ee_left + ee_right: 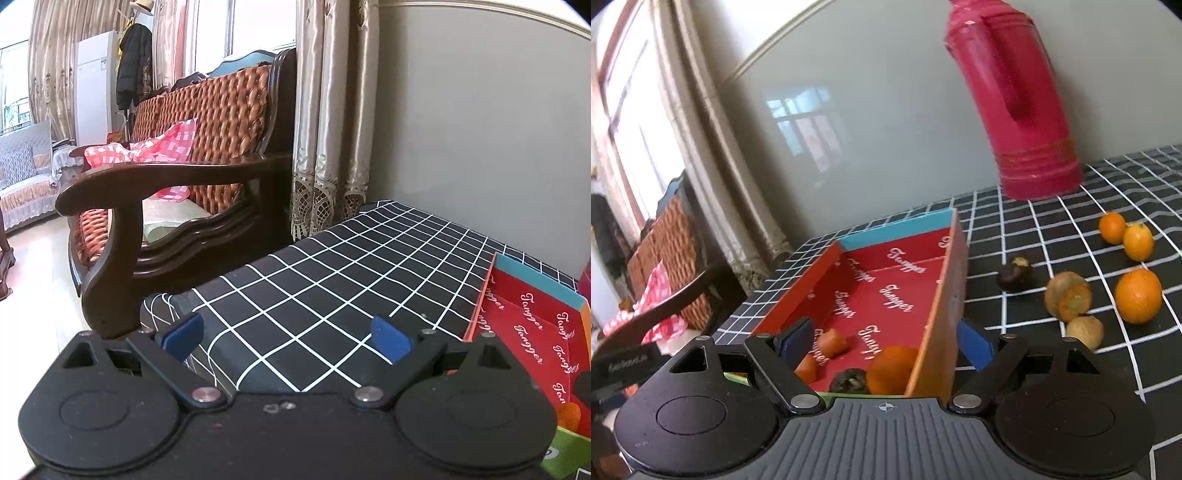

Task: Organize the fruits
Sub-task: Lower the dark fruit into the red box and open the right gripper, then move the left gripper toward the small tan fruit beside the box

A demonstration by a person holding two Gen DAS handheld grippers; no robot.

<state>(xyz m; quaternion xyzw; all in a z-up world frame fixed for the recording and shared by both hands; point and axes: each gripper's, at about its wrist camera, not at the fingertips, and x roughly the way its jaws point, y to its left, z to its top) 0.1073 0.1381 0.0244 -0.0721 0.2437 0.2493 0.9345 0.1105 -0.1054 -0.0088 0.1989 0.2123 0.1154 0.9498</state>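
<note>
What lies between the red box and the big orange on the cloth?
In the right wrist view, a dark fruit and a cut fruit lie between the red box and the big orange.

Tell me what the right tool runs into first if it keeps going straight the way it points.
Most likely the red box. The open right tool straddles the box's orange right wall, one finger inside, one outside. That wall sits in the gap, so it probably gets met first, though depth is unclear.

A dark wooden sofa [177,206] with woven orange cushions stands beside beige curtains [332,122] and a grey wall [480,129]. Bright windows [236,29] light the pale floor [40,280]; a white cabinet [94,85] stands behind.
</note>
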